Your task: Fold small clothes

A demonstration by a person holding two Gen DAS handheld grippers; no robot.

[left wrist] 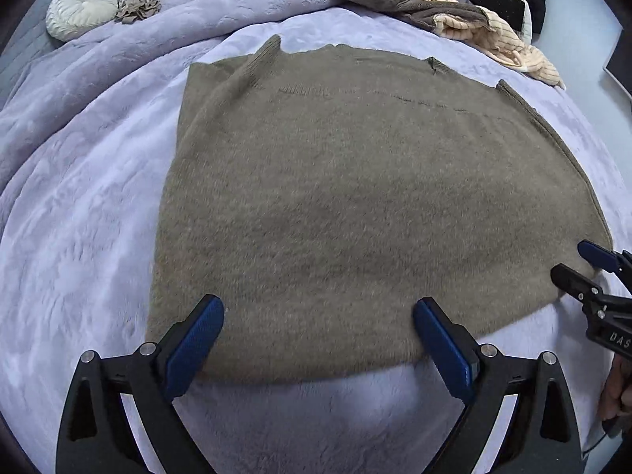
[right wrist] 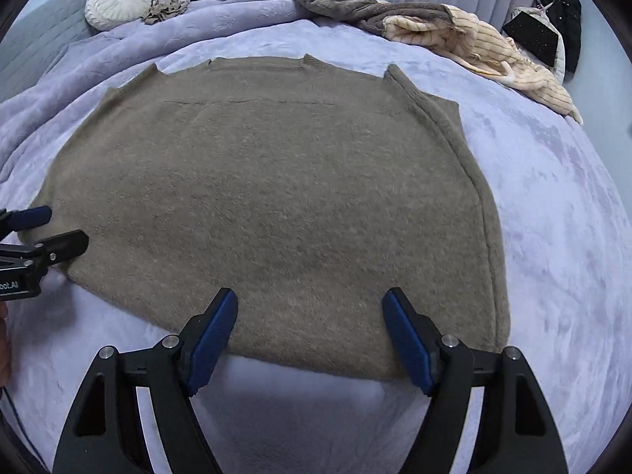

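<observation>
Two hand-held grippers hover over the near hem of a taupe knit sweater lying flat on the lavender bed. Both the left hand-held gripper and the right hand-held gripper stand spread wide with nothing between their blue pads (fuzzy wool below). More rumpled clothes lie heaped near the far edge, well apart.
</observation>
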